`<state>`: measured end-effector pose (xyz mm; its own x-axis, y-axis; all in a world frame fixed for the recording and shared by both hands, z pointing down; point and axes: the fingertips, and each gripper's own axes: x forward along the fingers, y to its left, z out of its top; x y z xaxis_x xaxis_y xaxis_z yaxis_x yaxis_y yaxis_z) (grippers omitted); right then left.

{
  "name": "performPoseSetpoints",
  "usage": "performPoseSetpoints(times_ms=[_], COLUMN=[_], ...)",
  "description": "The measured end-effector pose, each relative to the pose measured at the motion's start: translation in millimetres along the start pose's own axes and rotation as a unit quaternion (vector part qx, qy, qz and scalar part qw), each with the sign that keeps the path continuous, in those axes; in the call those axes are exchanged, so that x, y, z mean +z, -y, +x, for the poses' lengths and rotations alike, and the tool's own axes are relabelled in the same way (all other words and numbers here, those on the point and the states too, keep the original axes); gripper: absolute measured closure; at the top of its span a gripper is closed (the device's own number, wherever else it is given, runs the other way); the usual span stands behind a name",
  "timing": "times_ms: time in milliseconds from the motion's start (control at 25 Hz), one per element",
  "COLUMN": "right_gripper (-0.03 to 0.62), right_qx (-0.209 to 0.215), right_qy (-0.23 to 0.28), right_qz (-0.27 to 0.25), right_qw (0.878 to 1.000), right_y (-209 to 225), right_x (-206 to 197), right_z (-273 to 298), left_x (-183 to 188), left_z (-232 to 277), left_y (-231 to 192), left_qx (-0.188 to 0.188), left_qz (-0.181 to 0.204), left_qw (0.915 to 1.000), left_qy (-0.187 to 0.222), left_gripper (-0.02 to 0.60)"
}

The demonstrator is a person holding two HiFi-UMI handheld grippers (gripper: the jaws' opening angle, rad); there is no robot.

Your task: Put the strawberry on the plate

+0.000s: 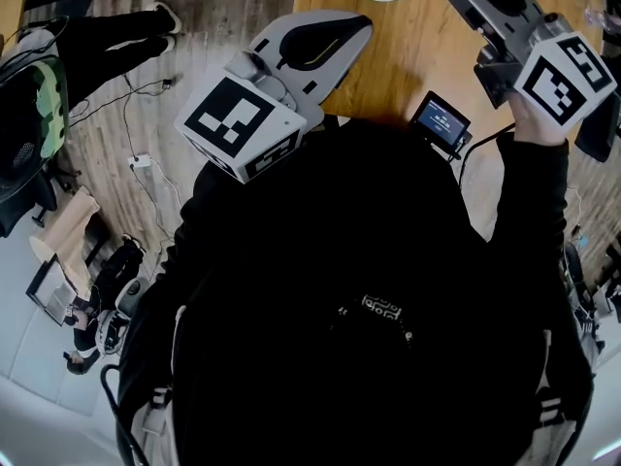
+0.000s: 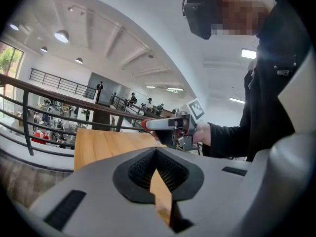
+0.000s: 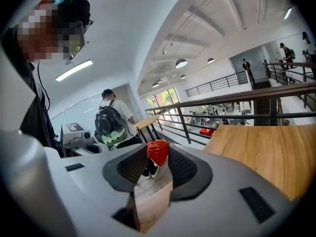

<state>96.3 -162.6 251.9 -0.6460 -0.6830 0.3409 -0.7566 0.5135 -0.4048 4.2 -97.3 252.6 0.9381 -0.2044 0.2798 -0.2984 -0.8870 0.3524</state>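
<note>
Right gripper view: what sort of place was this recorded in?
Probably a large open indoor hall, perhaps a shared workspace on an upper level. A metal railing runs past the wooden table with more furniture beyond it, round lamps hang from a high white ceiling, and a person with a backpack stands nearby.

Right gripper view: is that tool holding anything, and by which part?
The right tool grips the strawberry by its sides, pinched between the jaw tips. The left tool holds nothing, its jaws together.
</note>
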Motion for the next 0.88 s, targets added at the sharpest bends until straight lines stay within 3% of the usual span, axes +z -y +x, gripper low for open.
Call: performPoseSetpoints(times_ms=[160,440,880], right_gripper=[0.453,0.451,0.453], right_qx=[0.004,0.002,-0.016], right_qy=[-0.009,-0.028,-0.049], right_qz=[0.000,0.002,0.011], right_qw=[1.000,1.000,0.999], right_y=[-3.6,-0.2,24.5], right_x=[-10.0,-15.7,-37.1], right_z=[8.1,26.1,30.2], left_x=[-10.0,-10.1,-17.1], left_z=[-1.0,-11.3,-1.4], left_y=[13.3,-2.9,-1.8], left_qx=[-0.008,0.009,0.003], left_qz=[-0.005,-0.017,-0.036], left_qw=[1.0000,0.9998,0.9993], left_qy=[-0.001,0.009,-0.005], left_gripper=[0.586,0.586,0.586])
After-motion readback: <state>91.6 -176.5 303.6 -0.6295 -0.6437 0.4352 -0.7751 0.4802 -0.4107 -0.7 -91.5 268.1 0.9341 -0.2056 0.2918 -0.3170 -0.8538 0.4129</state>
